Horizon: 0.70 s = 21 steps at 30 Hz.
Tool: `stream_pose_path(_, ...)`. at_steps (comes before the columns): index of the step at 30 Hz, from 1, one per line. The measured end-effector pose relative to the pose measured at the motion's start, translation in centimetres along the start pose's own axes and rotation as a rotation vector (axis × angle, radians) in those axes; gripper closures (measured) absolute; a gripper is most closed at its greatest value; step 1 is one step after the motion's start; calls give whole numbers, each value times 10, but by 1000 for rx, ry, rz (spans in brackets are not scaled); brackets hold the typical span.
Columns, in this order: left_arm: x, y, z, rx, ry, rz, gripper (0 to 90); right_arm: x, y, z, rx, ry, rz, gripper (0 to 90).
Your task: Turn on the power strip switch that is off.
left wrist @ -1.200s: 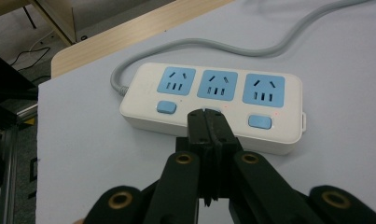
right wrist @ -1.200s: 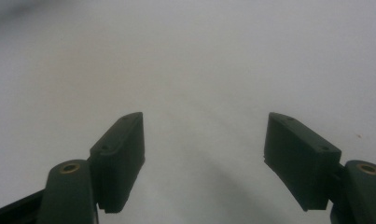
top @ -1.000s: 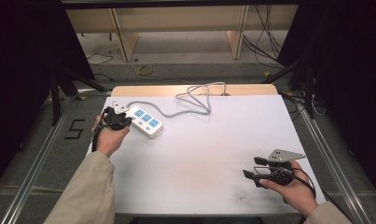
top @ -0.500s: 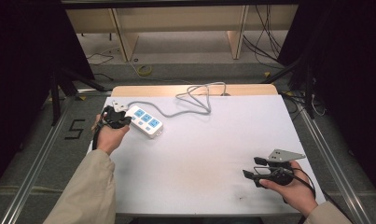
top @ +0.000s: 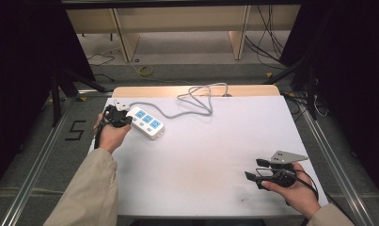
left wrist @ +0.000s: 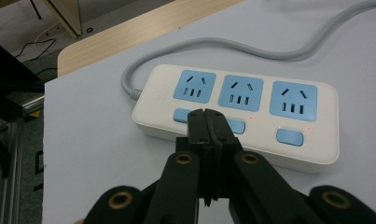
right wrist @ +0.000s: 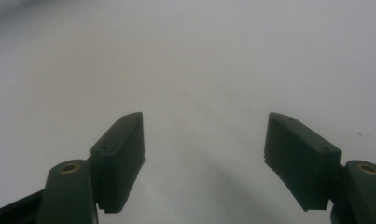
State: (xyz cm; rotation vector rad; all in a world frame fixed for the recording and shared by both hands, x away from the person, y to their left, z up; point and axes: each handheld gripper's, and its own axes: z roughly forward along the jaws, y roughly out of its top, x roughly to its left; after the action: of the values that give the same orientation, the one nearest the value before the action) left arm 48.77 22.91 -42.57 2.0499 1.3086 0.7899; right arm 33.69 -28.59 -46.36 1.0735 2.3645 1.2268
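On the grey floor left of the table a black digit "5" is marked, the one piece of writing that can be read. Just right of it, at the table's left edge, the person's left hand holds the left gripper, a black two-jaw tool. In the left gripper view its jaws are pressed together with nothing between them, and their joined tips sit over the near edge of the power strip, at the leftmost of three blue switch buttons; whether they touch it cannot be told.

The white plastic three-socket power strip lies flat on the white table top, in its far left part, just right of the left gripper. Its long axis runs diagonally in the high view, from far left to near right. Its cable end points to the far left corner of the table, and the grey cable loops from there rightward along the far edge. Each socket has a blue face; no brand or label can be read on the casing.

Well apart, at the near right of the table, the right hand holds the right gripper, black with a grey three-cornered plate. Its jaws stand wide apart over the bare table, holding nothing.
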Motion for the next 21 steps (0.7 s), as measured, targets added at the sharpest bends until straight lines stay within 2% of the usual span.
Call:
stream_pose_path(17, 4, 5, 10, -2, 15, 10, 899, 0, -1, 0, 5, 0, 4, 293)
stream_pose_path(21, 5, 6, 13, 11, 19, 17, 899, -1, -1, 0, 6, -1, 4, 293)
